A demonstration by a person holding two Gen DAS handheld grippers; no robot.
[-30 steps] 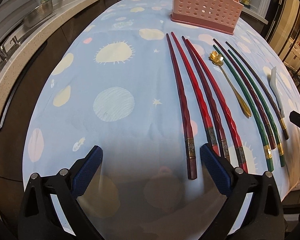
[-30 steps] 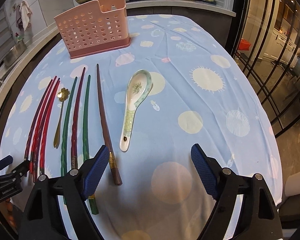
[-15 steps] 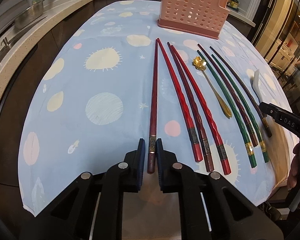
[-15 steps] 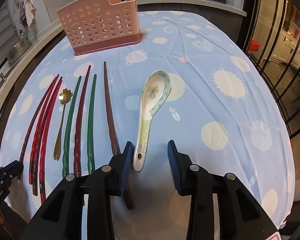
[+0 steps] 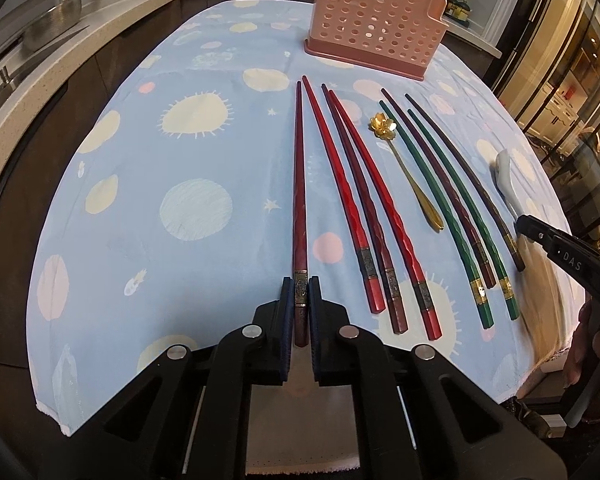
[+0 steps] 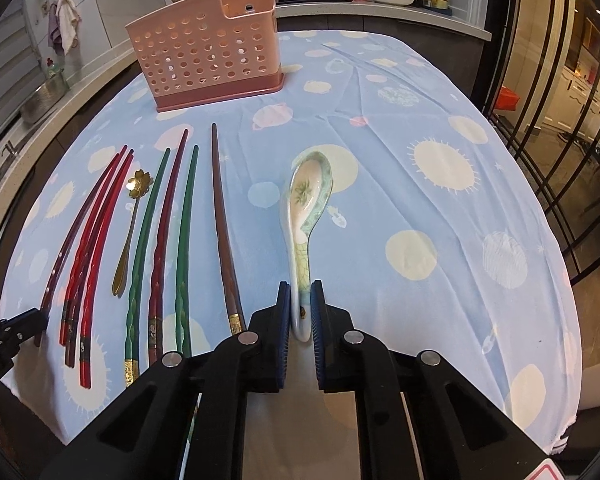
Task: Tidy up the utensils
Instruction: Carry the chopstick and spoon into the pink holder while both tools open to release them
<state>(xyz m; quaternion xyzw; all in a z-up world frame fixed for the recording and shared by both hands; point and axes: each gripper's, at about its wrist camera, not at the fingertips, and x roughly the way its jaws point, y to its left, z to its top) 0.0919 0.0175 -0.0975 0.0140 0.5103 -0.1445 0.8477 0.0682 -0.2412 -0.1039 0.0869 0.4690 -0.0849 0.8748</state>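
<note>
Closing left hand-held gripper (image 5: 301,294) pinching chopstick (image 5: 299,200), right hand-held gripper (image 6: 300,306) spoon (image 6: 305,220)

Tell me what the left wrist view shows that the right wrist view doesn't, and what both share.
Only the left wrist view: the left gripper, closing on the end of the dark red chopstick.
Only the right wrist view: the right gripper, closing on the handle of the ceramic spoon, and its patterned bowl.
Both: the pink holder, the chopstick row, the gold spoon and the blue tablecloth.

Bright, even indoor light, sharp centre.
Fisheye bends edges; corners go black; faint glare on the glass doors (image 6: 572,128).
</note>
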